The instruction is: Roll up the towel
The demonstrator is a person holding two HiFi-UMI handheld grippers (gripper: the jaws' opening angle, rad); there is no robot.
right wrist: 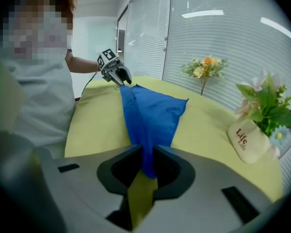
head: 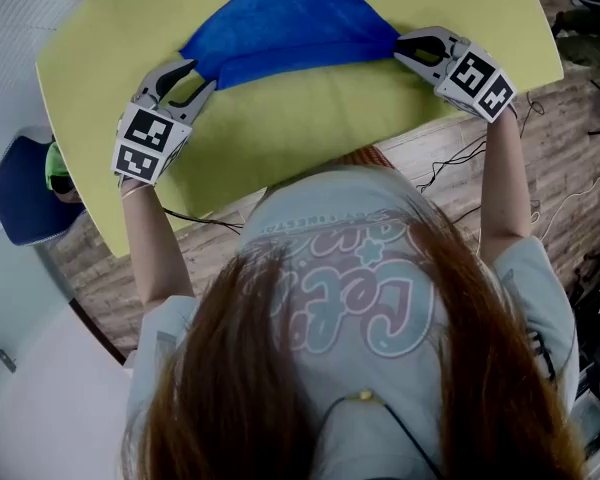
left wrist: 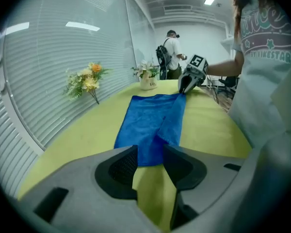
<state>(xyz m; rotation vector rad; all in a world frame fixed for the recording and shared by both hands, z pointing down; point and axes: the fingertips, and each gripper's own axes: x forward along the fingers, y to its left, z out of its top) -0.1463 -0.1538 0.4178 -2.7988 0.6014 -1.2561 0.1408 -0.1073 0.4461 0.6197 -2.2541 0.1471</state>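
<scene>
Working near edge of blue towel (head: 290, 18) on yellow table (head: 280, 143): my right gripper (head: 401, 50) narrow, clamped on one corner; my left gripper (head: 202, 75) half apart, cloth edge between jaws, unpressed. Roll barely begun, I judge; most cloth lies flat.

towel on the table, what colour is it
The towel is plain bright blue, clearest in the left gripper view against the yellow table.

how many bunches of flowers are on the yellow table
2: an orange and yellow bunch by the blinds, and a pink bunch in the cream vase further along that edge. Others may be hidden outside these views.
</scene>
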